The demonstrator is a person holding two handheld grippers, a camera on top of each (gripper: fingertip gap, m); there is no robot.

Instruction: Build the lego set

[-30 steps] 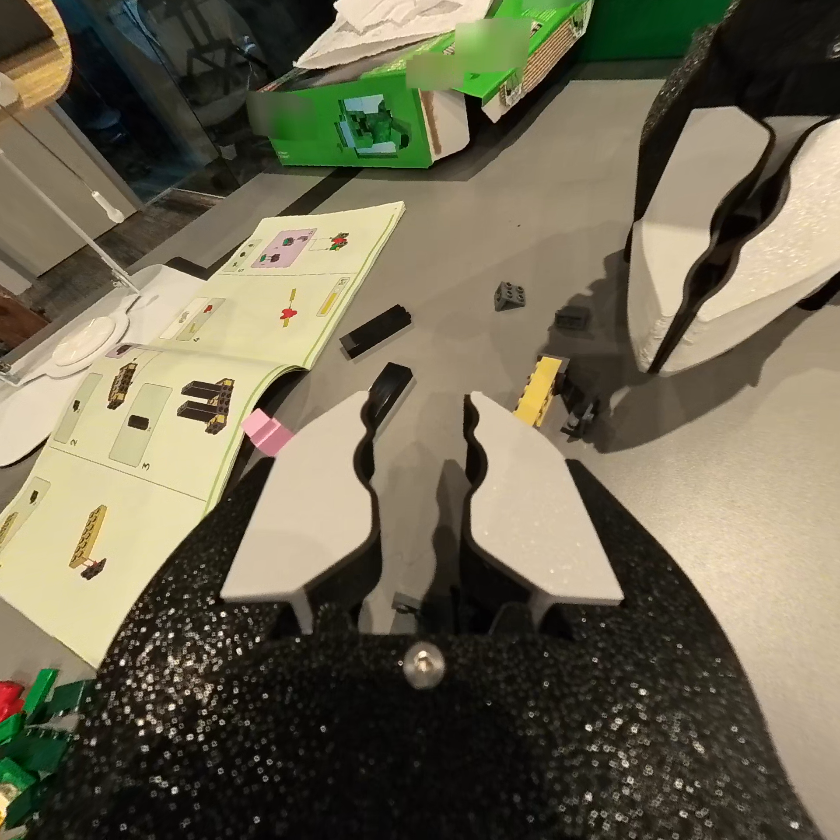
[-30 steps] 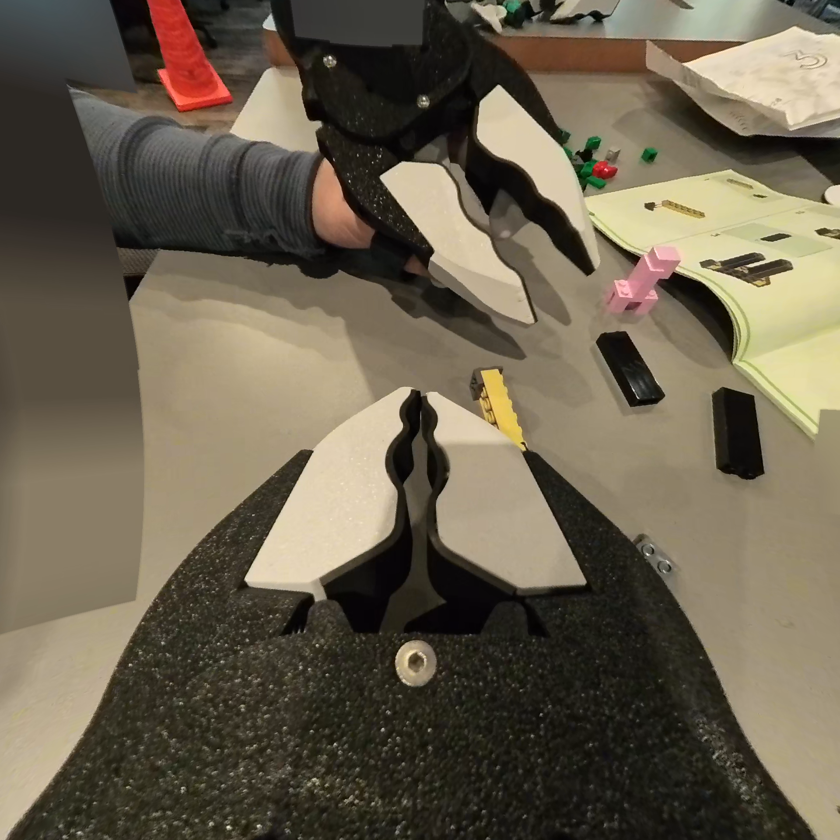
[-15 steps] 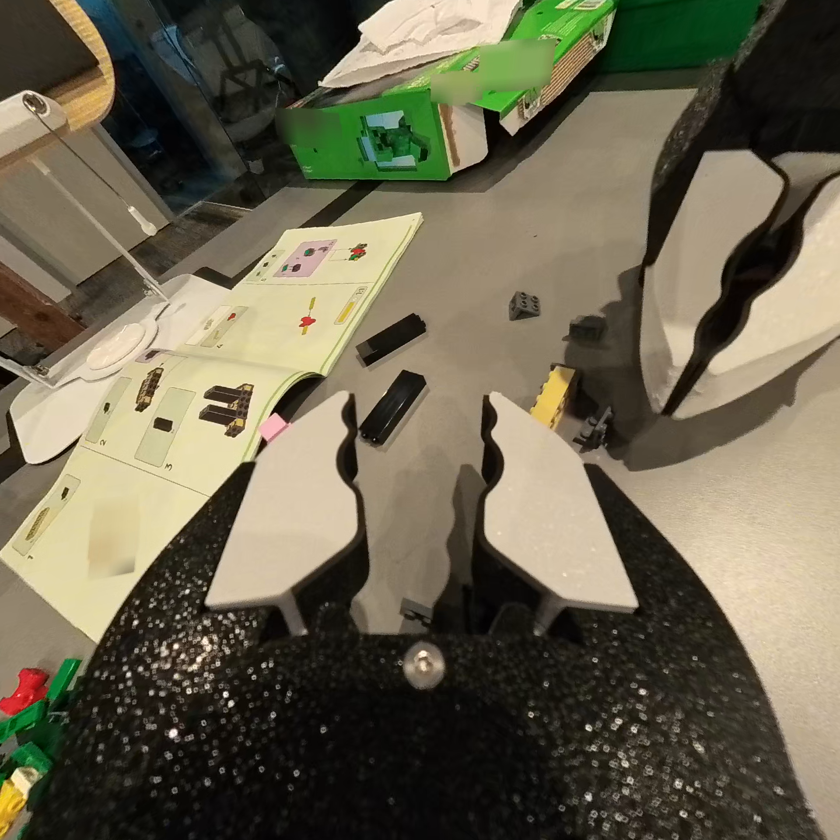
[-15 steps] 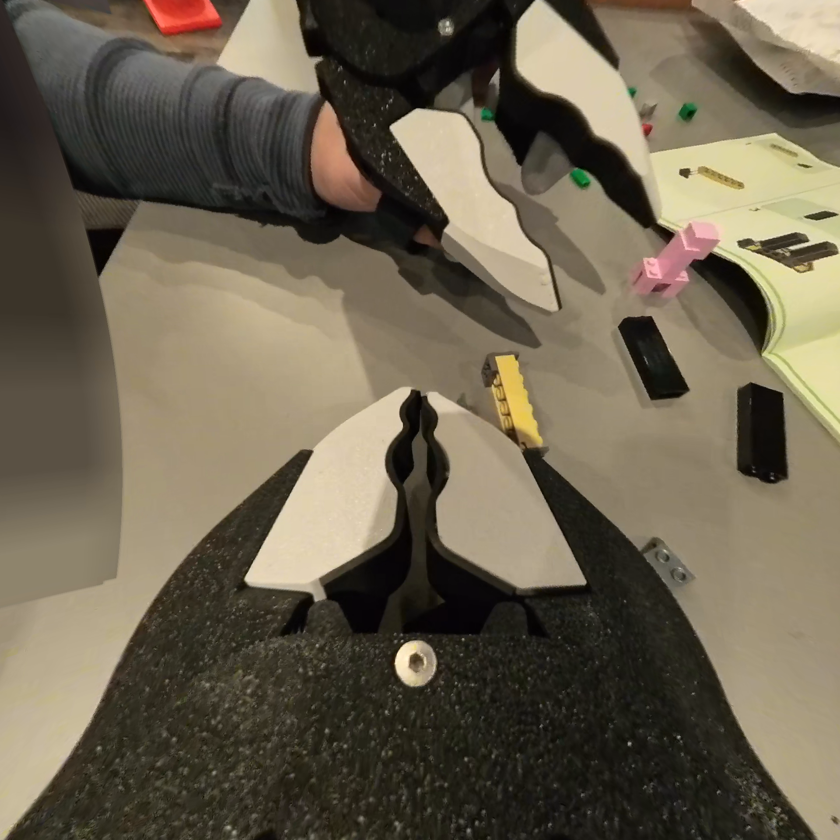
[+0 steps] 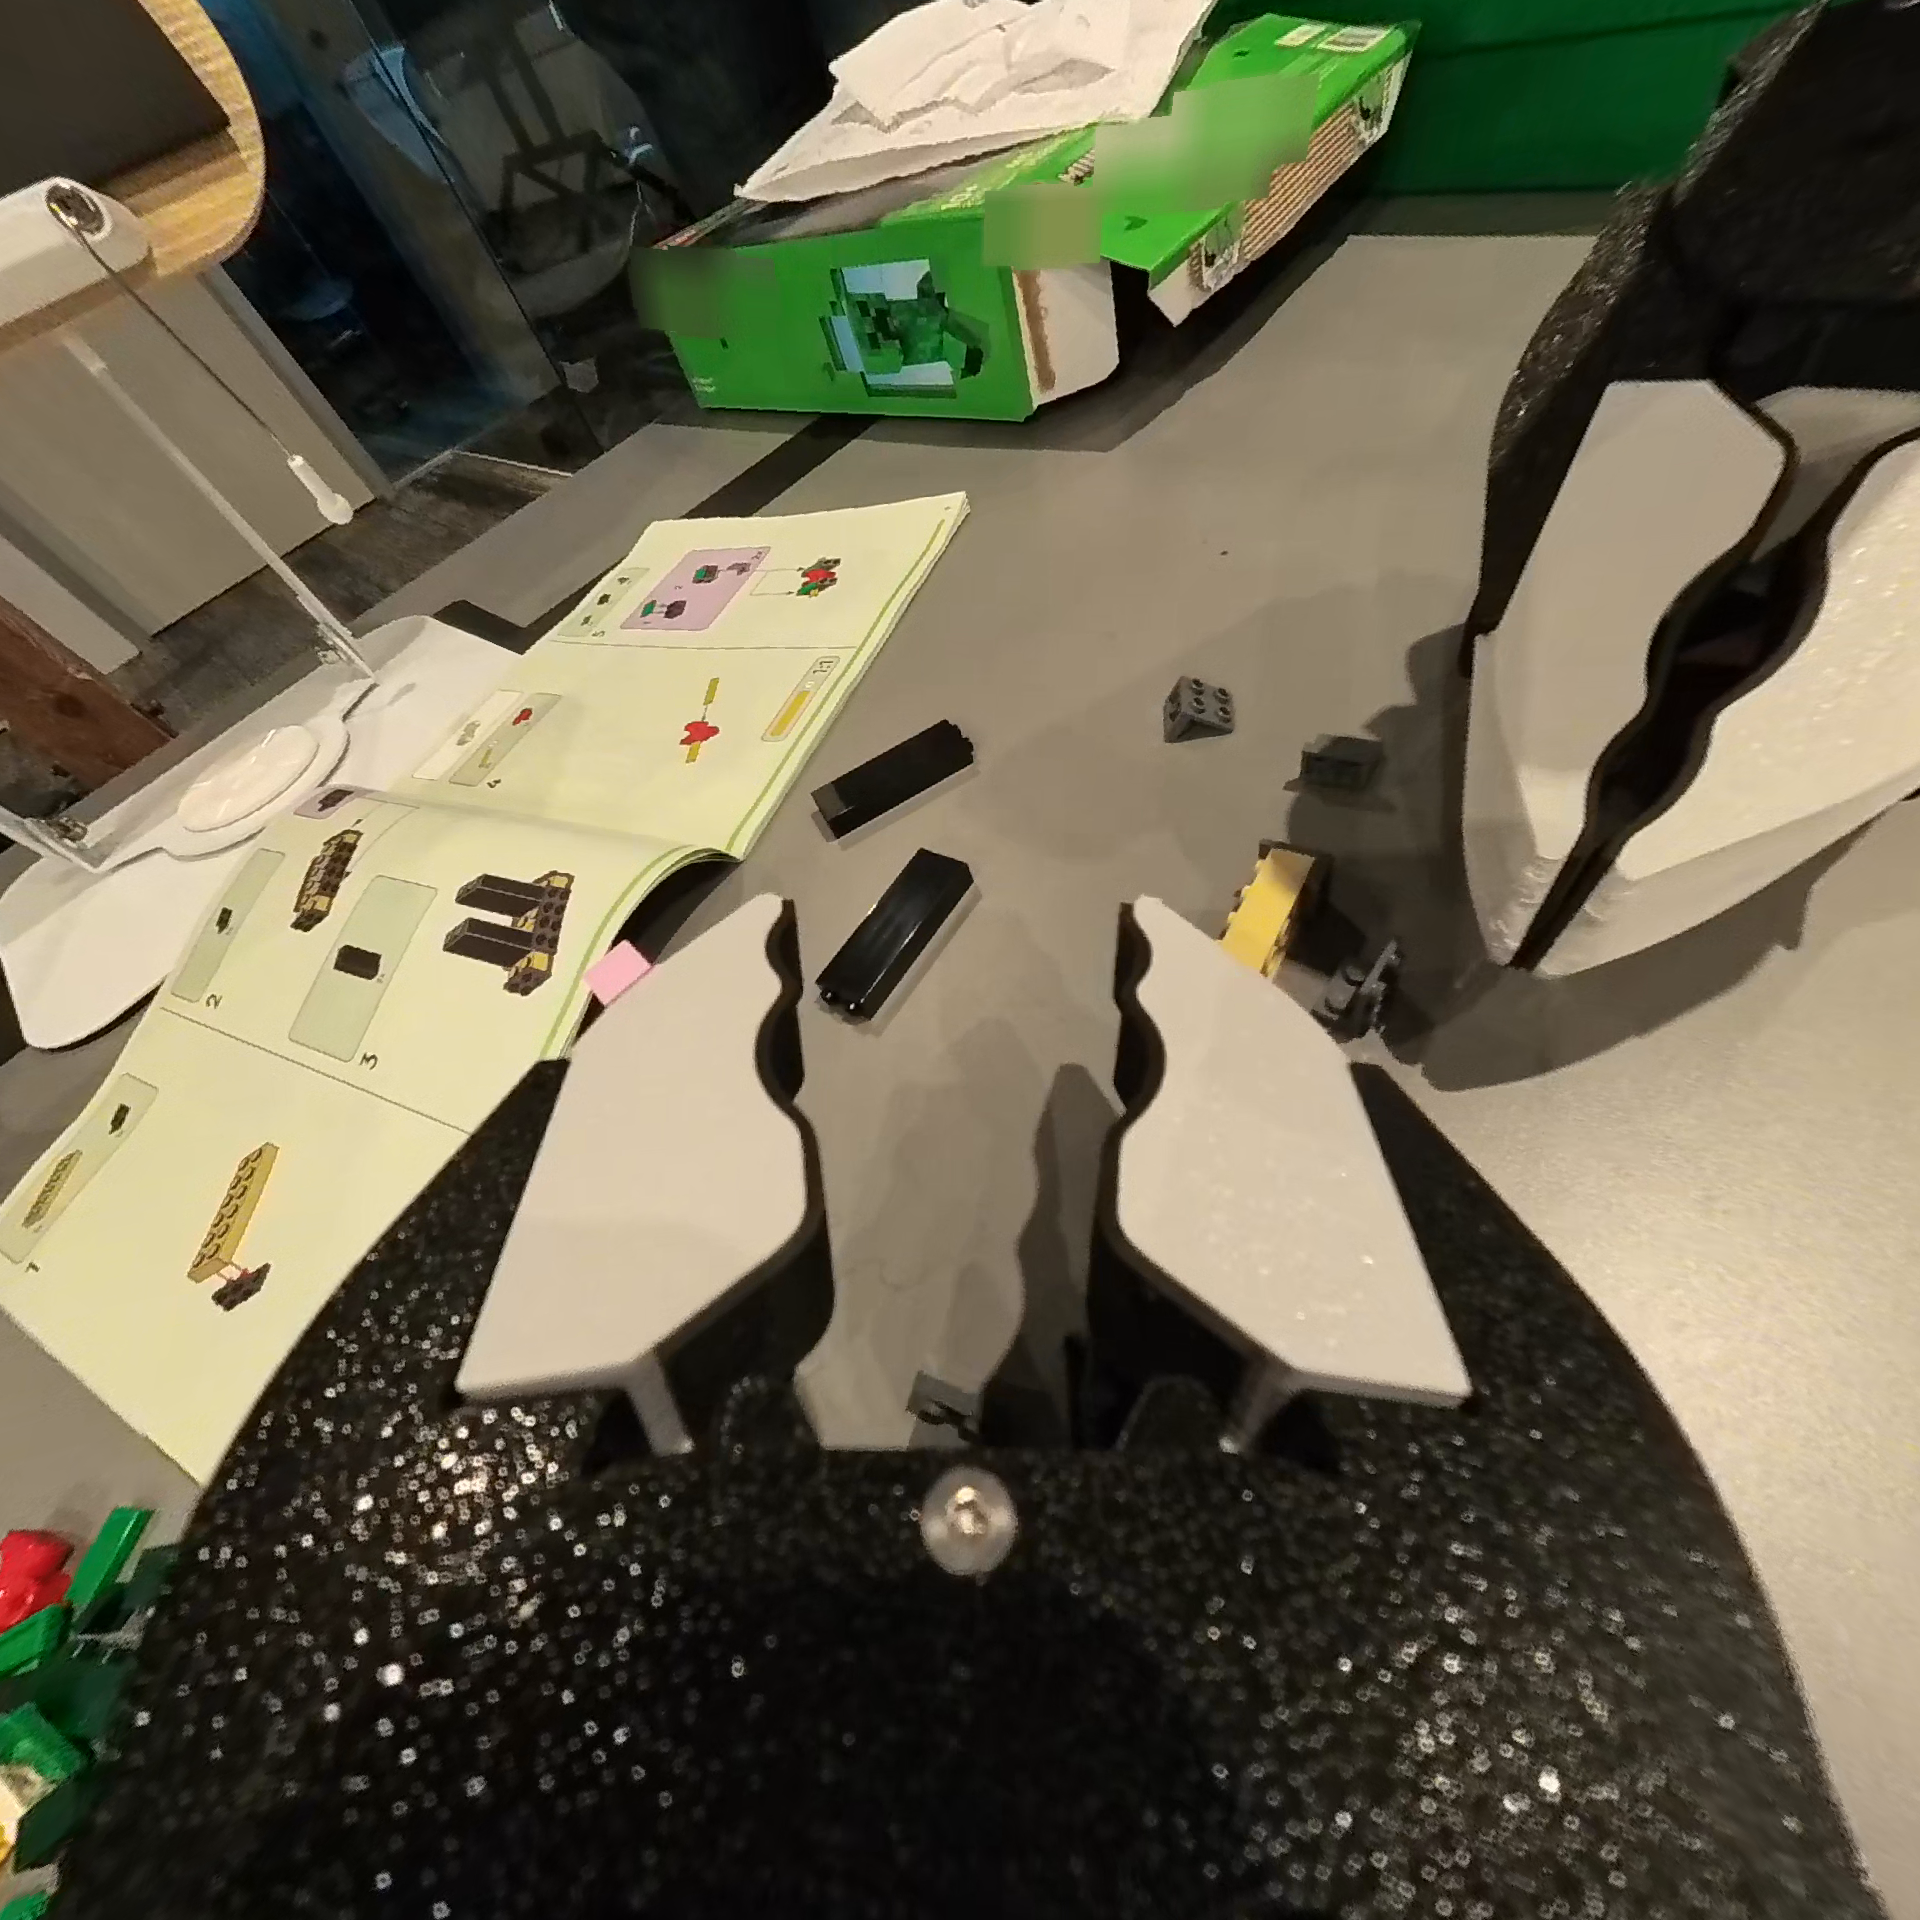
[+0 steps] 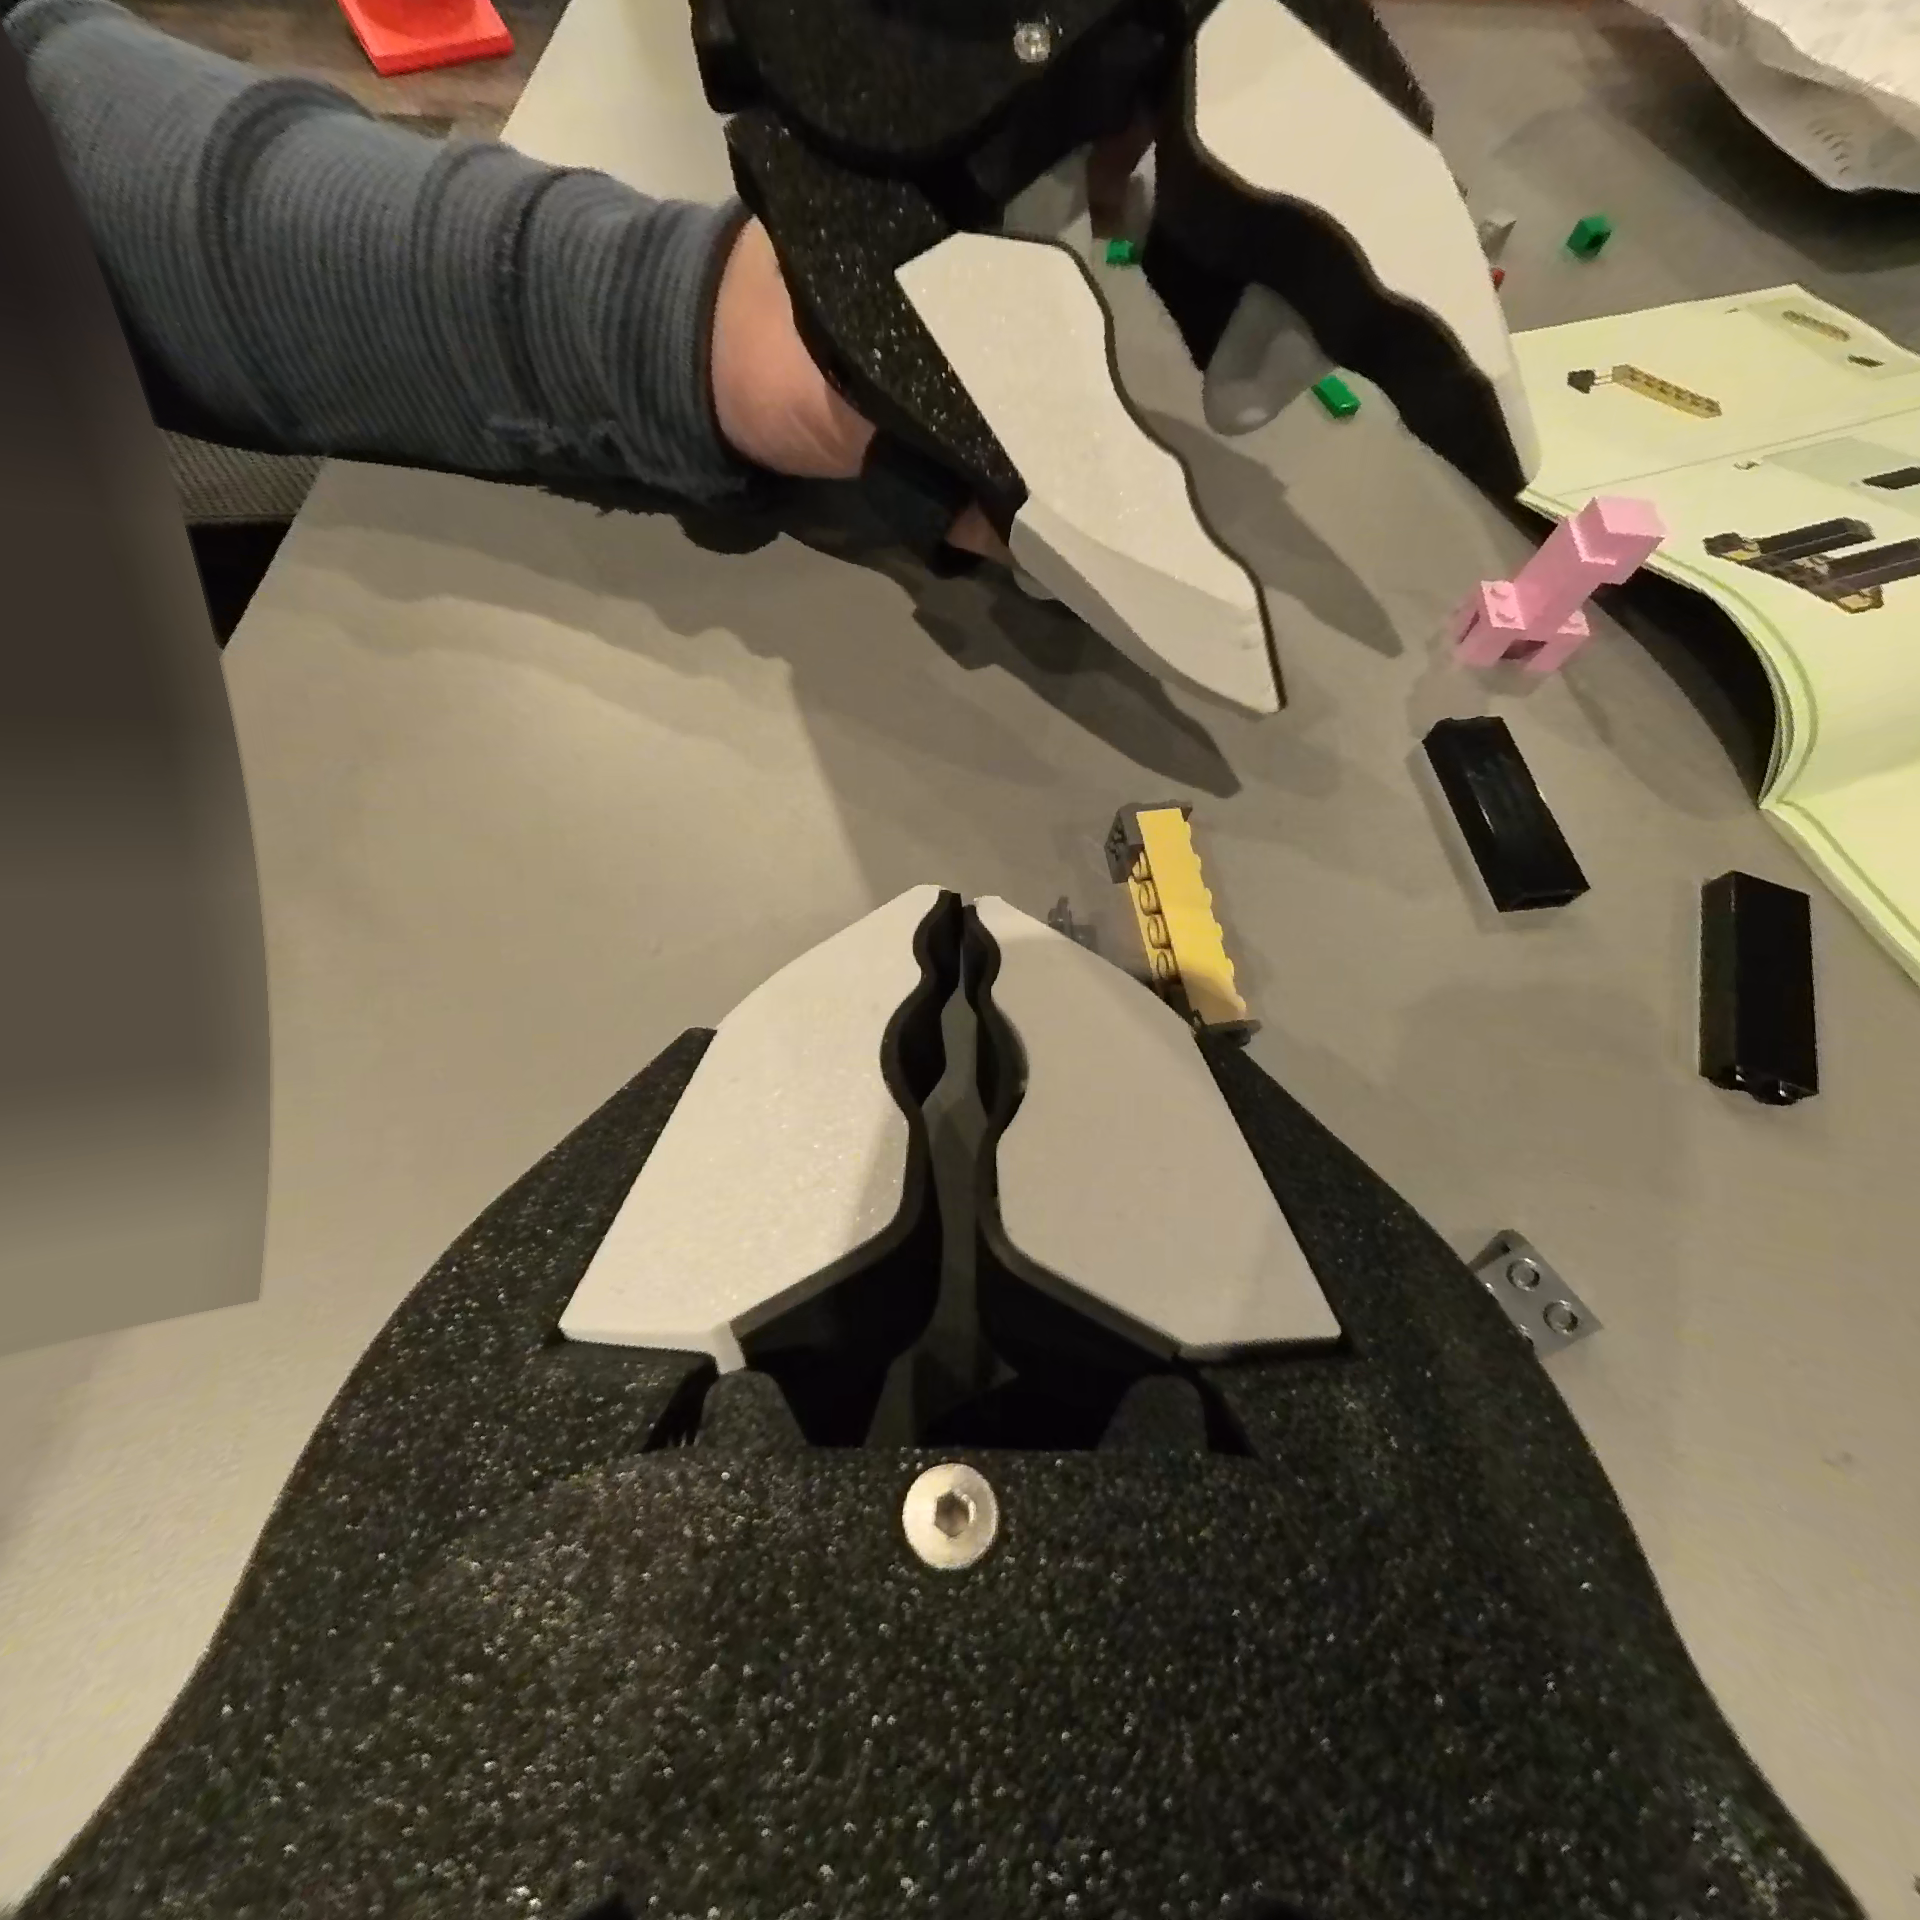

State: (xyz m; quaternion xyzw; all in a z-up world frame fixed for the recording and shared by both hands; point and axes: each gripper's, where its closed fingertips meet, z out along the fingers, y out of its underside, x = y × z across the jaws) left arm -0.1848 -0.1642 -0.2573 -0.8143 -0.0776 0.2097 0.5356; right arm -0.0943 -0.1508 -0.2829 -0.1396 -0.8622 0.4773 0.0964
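A yellow plate with a dark piece on its end (image 6: 1184, 914) lies on the grey table, just right of my right gripper (image 6: 956, 906), which is shut and empty. It also shows in the left wrist view (image 5: 1273, 909). My left gripper (image 5: 956, 920) is open wide and empty, held above the table. A black brick (image 5: 896, 940) lies just ahead of its gap, and a second black brick (image 5: 894, 774) lies farther off. In the right wrist view the left gripper (image 6: 1392, 582) hangs open above the table, with the black bricks (image 6: 1501, 826) to its right.
An open instruction booklet (image 5: 499, 831) lies on the left, a pink figure (image 6: 1548, 582) at its edge. A green box (image 5: 883, 312) stands at the back. Small grey pieces (image 5: 1200, 709) and a grey plate (image 6: 1538, 1304) lie loose. Green and red bricks (image 5: 42, 1621) sit near left. The right gripper is farther from the black brick (image 5: 896, 940), some 12 centimeters, than the left, some 6 centimeters. Seen from the right wrist view (image 6: 1481, 791) as well.
My left gripper has opened wider and risen away from the table. My right gripper has stayed shut beside the yellow plate.
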